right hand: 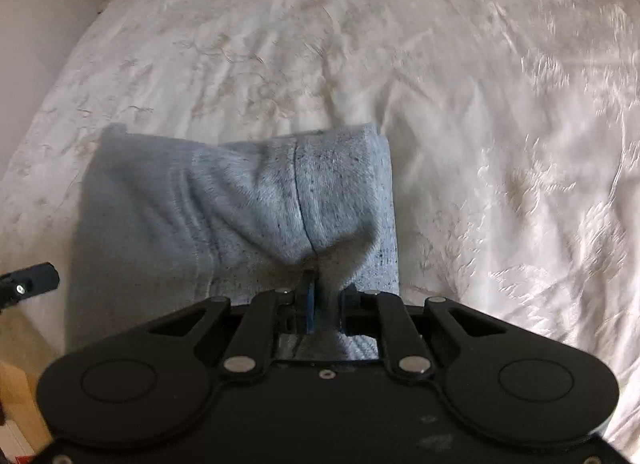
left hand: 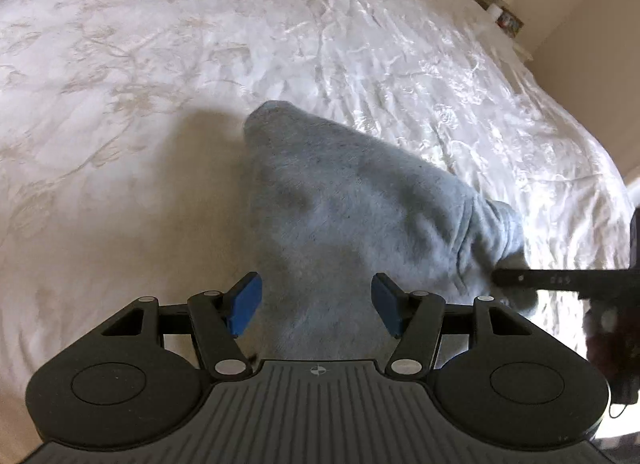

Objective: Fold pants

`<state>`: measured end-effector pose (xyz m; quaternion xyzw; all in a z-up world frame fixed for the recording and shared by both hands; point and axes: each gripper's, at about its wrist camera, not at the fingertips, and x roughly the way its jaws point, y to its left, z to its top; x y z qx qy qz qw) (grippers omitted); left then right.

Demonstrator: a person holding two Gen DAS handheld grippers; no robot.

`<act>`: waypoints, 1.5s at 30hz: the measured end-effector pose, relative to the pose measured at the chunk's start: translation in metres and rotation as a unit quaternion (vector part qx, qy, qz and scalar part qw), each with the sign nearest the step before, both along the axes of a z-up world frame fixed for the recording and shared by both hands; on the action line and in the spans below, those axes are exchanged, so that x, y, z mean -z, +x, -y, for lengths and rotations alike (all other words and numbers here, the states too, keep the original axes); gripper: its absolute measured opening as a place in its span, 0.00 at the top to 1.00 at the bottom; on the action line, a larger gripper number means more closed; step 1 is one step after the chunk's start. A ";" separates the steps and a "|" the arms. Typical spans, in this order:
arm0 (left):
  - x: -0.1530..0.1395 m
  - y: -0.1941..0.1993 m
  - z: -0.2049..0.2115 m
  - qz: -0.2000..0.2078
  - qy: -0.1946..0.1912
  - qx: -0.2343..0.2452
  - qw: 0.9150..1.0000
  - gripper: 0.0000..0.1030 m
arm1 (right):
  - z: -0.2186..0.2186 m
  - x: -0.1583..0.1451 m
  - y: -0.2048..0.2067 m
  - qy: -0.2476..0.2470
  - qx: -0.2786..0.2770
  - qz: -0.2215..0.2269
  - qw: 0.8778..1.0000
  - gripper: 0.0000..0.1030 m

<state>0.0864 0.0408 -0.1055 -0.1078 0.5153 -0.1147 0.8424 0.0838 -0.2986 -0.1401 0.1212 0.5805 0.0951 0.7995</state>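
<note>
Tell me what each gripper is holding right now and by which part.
The right gripper is shut on the grey pants, pinching a bunched edge by a seam. The left gripper is open over the pants, holding nothing.

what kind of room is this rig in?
Most likely a bedroom. The gray pants lie on a wide bed covered by a white embroidered bedspread, with a cream wall close beside it and small clutter at the bed's far edge.
</note>
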 end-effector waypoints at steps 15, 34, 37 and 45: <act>0.047 0.135 0.012 -0.021 0.104 0.008 0.994 0.43 | -0.016 0.011 0.018 -0.005 0.033 -0.030 0.999 0.68; 0.011 0.008 0.034 0.001 0.081 0.136 0.987 0.43 | -0.026 -0.038 0.008 -0.032 0.029 0.106 0.993 0.57; 0.038 -0.019 0.041 -0.044 0.098 0.165 0.980 0.42 | -0.036 -0.030 0.022 -0.027 0.015 0.098 0.995 0.70; 0.036 -0.036 0.031 -0.038 0.088 0.130 0.987 0.41 | -0.043 0.002 0.076 -0.067 0.006 0.041 0.997 0.75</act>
